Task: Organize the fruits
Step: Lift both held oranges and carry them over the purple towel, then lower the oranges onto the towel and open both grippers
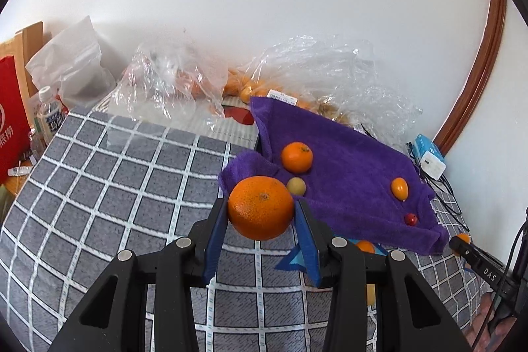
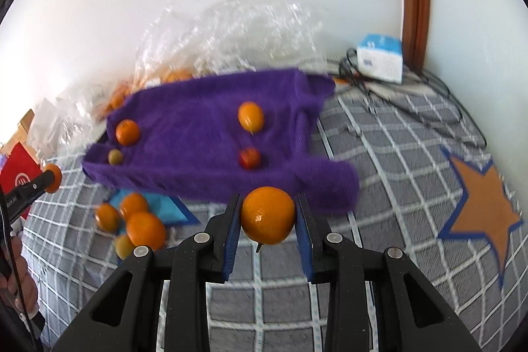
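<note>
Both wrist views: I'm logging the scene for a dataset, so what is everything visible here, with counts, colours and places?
Round orange held in left gripper: 1, orange, between the jaws.
Round orange held in right gripper: 1, orange, between the jaws.
Fuzzy purple towel: 1, purple, spread on the cloth.
Fruits on the towel: 4; round orange, small yellow-green fruit, oval orange kumquat, small red fruit.
Pile of oranges on a blue star patch: about 4 orange, 1 yellowish.
Orange star patch: 1, right side.
Grey checked cloth: 1, covering the surface.
Clear plastic bags: several, by the wall.
White-and-blue box: 1, far corner.
Plastic water bottle: 1, far left.
Left gripper, right gripper: black, blue pads.
</note>
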`<action>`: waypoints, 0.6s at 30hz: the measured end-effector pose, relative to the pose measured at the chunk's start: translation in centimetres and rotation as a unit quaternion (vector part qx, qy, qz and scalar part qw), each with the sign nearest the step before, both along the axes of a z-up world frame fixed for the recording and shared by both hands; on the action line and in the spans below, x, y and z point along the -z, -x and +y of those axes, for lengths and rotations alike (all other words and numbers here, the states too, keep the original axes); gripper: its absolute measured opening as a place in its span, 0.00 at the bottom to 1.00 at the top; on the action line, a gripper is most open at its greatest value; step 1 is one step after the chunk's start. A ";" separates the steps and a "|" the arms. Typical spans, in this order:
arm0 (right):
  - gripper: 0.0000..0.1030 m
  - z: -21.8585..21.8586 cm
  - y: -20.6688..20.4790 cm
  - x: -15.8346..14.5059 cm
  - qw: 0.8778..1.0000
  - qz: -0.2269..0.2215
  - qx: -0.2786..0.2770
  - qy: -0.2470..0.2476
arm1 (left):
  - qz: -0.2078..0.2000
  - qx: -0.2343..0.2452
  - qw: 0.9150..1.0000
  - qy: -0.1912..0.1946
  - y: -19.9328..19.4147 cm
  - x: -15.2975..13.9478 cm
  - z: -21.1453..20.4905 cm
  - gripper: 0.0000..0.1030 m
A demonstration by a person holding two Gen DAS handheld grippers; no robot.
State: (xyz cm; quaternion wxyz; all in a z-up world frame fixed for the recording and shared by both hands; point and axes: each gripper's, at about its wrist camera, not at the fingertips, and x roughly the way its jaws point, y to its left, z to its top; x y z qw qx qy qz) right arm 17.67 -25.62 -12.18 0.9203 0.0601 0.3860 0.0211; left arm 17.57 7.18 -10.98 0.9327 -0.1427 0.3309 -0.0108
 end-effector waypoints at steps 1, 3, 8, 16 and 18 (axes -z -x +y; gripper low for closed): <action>0.30 0.2 -0.3 -0.5 1.000 -0.004 -0.002 0.001 | -0.001 0.003 1.000 0.002 -0.3 -0.4 0.1 0.38; 0.31 0.5 -0.9 -1.3 1.000 -0.010 -0.005 0.000 | -0.002 0.005 1.000 0.002 -0.9 -1.2 0.1 0.38; 0.30 1.1 -3.0 -3.0 1.000 -0.024 -0.015 0.002 | -0.014 0.011 1.000 -0.009 -2.8 -3.2 -0.4 0.38; 0.31 0.5 -7.7 -2.4 1.000 -0.008 -0.013 -0.006 | -0.016 0.013 1.000 -0.008 -7.0 -4.0 -0.7 0.38; 0.31 0.3 -8.9 -1.5 1.000 0.004 -0.013 -0.002 | -0.010 0.015 1.000 -0.009 -8.0 -3.7 -0.7 0.38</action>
